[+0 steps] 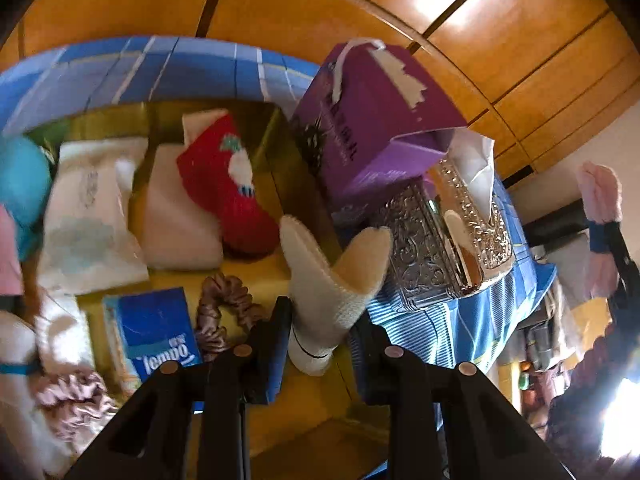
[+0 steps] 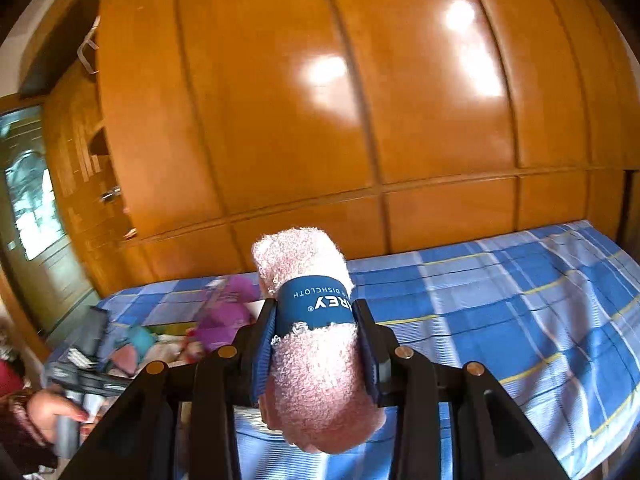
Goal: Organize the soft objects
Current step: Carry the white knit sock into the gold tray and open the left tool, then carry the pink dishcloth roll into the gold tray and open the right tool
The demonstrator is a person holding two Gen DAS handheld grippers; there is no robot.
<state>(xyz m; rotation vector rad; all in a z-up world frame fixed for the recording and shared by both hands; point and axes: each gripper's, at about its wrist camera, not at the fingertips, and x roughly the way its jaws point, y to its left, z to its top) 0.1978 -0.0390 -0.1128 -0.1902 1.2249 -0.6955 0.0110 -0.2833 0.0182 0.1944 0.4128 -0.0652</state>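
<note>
Left wrist view shows the left claw (image 1: 320,344) clamped on one cream knitted sock (image 1: 332,276), whose two ends stick up beyond the fingers. Below it sits one yellow-green tray (image 1: 264,280) resting on a bed with a blue checked sheet (image 1: 192,68). Counted inside the tray: one red Christmas stocking (image 1: 228,184), one folded pink cloth (image 1: 176,224) under it, one white printed packet (image 1: 88,216), one blue tissue pack (image 1: 156,332), and two satin scrunchies, a brown one (image 1: 224,312) beside the tissue pack and a paler pink one (image 1: 72,404) at the lower left. One teal rounded thing (image 1: 20,184) shows at the left edge, too blurred to identify. Just right of the tray stand two boxes: one purple carton (image 1: 376,120) with a torn top, tilted, and one embossed silver tissue box (image 1: 444,232) with a white tissue poking out.

Right wrist view shows the right claw (image 2: 316,336) gripping one rolled pink dishcloth (image 2: 316,384) by its blue paper band (image 2: 316,304), held upright above the bed sheet (image 2: 520,300), with wooden wardrobe doors (image 2: 320,100) behind. The same roll appears at the far right of the left view, well apart from the tray.
</note>
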